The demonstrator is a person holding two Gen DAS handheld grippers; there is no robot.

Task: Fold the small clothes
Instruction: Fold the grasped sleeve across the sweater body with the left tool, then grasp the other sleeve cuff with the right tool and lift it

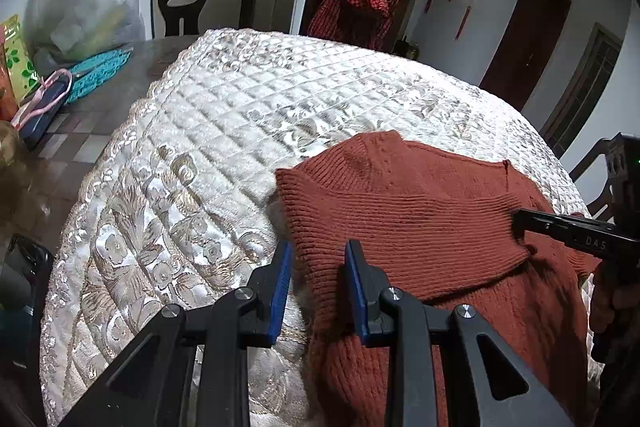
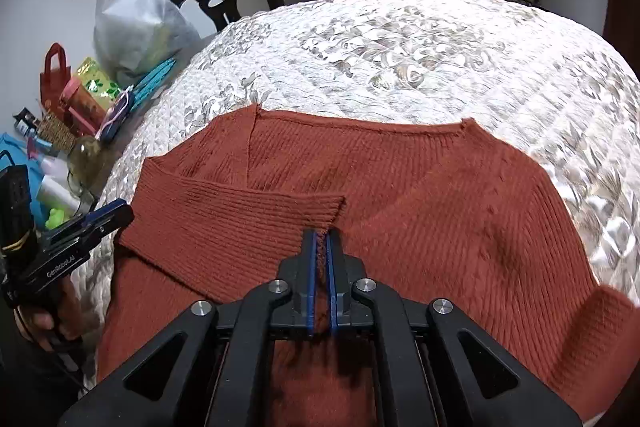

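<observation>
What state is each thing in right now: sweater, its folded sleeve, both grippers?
rust sweater: lying flat on the quilted cover, partly folded.
sleeve: folded across the sweater's body, cuff end pinched by the right gripper.
right gripper: shut on the sleeve cuff.
left gripper: jaws apart, sweater's folded edge between them, pads not pressing it.

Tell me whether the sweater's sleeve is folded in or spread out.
Folded in: the sleeve lies across the sweater body, its cuff pinched in the right gripper.
</observation>
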